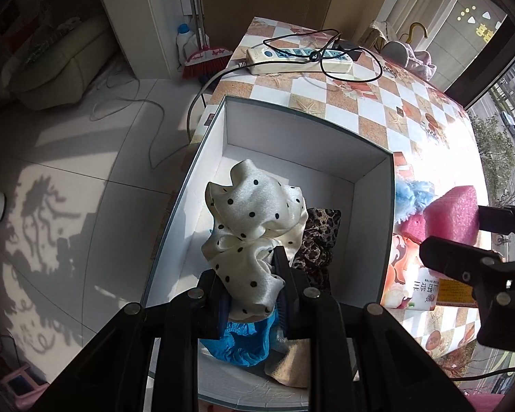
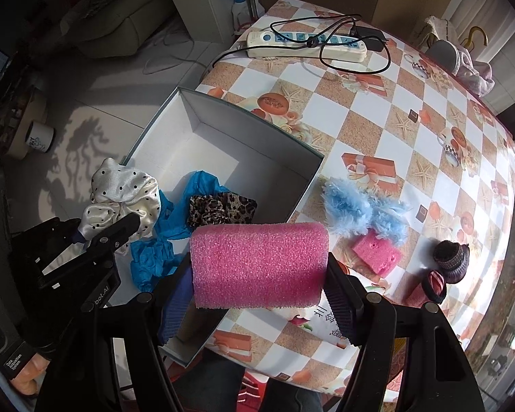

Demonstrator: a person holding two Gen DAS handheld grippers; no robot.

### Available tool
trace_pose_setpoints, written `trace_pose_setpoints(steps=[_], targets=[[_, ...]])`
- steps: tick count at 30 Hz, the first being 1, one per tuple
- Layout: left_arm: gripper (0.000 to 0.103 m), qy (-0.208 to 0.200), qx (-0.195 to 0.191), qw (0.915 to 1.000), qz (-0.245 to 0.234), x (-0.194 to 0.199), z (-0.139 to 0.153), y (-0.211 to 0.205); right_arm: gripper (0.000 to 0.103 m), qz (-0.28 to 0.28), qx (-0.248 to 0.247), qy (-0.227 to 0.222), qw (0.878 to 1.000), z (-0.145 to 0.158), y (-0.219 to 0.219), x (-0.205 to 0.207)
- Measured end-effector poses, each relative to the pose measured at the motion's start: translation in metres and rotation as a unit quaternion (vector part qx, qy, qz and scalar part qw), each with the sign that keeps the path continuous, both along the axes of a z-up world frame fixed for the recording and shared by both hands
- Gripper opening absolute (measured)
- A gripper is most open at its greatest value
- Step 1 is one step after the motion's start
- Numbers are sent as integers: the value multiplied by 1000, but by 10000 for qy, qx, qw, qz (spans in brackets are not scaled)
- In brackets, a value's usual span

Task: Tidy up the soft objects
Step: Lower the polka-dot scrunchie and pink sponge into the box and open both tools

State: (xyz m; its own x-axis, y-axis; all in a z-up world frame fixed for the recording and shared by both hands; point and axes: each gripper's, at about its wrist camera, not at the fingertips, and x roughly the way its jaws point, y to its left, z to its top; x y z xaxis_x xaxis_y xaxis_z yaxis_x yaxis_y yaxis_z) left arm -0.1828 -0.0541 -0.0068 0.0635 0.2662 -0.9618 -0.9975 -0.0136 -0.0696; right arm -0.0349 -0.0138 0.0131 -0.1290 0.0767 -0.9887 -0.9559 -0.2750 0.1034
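Observation:
My left gripper (image 1: 249,283) is shut on a white polka-dot scrunchie (image 1: 254,219) and holds it over the open white box (image 1: 370,202); it also shows in the right wrist view (image 2: 120,199). In the box lie a leopard-print scrunchie (image 1: 317,240) and a blue plastic cover (image 1: 243,340). My right gripper (image 2: 257,295) is shut on a pink foam block (image 2: 259,264), held above the box's near right edge (image 2: 305,189). A fluffy light-blue scrunchie (image 2: 357,206) and a small pink sponge (image 2: 376,252) lie on the checkered table.
A white power strip (image 2: 305,48) with black cable lies at the table's far side. A dark knitted item (image 2: 451,261) and a red hair tie (image 2: 434,285) lie at the right. A tissue packet (image 2: 322,319) lies under the right gripper. The box overhangs the table's left edge above the floor.

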Motion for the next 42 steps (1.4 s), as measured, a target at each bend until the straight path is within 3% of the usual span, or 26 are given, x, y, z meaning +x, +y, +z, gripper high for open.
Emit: trace_pose_setpoints(steps=[12, 31, 33, 35, 37, 40, 42], targets=[[25, 92, -27, 9999, -34, 0, -7, 30, 71, -325, -258, 130, 9991, -13, 36, -6], [27, 110, -144, 9998, -67, 2, -17, 36, 72, -354, -330, 280, 9984, -20, 48, -13], [38, 69, -108, 9999, -78, 3, -16, 36, 72, -348, -318, 280, 9985, -20, 49, -13], [67, 97, -6, 9999, -99, 4, -12, 34, 72, -346, -317, 283, 9985, -20, 49, -13], [82, 176, 113, 9997, -139, 6, -8, 33, 72, -346, -318, 279, 9985, -20, 49, -13], [82, 161, 55, 9996, -207, 9, -9, 34, 74, -337, -339, 272, 9985, -20, 49, -13], [82, 91, -39, 9998, -159, 9, -12, 34, 87, -331, -312, 259, 9986, -19, 48, -13]])
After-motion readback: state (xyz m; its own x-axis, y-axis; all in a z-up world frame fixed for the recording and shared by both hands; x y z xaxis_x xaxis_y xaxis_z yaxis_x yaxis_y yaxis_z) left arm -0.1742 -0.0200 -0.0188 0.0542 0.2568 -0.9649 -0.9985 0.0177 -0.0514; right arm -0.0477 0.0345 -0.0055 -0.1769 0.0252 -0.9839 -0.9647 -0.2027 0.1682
